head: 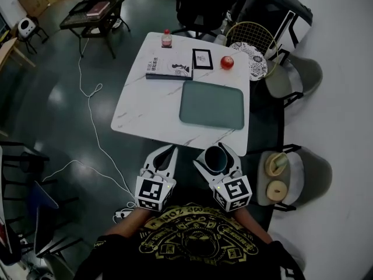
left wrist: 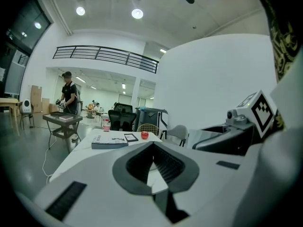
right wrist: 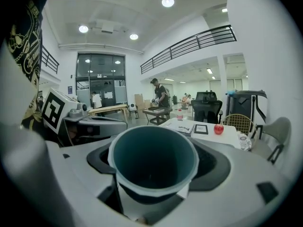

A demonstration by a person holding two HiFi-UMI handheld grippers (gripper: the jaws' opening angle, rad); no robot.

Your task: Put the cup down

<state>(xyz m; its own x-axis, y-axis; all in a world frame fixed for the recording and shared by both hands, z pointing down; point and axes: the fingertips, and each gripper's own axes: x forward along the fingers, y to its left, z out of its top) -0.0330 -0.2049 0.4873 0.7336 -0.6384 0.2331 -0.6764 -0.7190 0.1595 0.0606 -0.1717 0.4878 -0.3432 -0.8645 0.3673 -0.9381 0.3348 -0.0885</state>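
A dark teal cup (head: 217, 158) sits upright between the jaws of my right gripper (head: 217, 154), which is shut on it. It hangs in the air just short of the near edge of the white marble table (head: 140, 107). In the right gripper view the cup (right wrist: 154, 162) fills the middle, its mouth open and empty, with the right gripper (right wrist: 156, 151) clasping its sides. My left gripper (head: 168, 152) is beside it on the left, shut and holding nothing. Its tips meet in the left gripper view (left wrist: 152, 145).
On the table lie a grey-green mat (head: 211, 104), a book (head: 168, 69), a small picture frame (head: 202, 59), a red apple (head: 227, 62) and a bottle (head: 166, 39). A grey chair (head: 294, 74) and a stool (head: 280, 177) stand right; a white cable (head: 93, 115) crosses the floor left.
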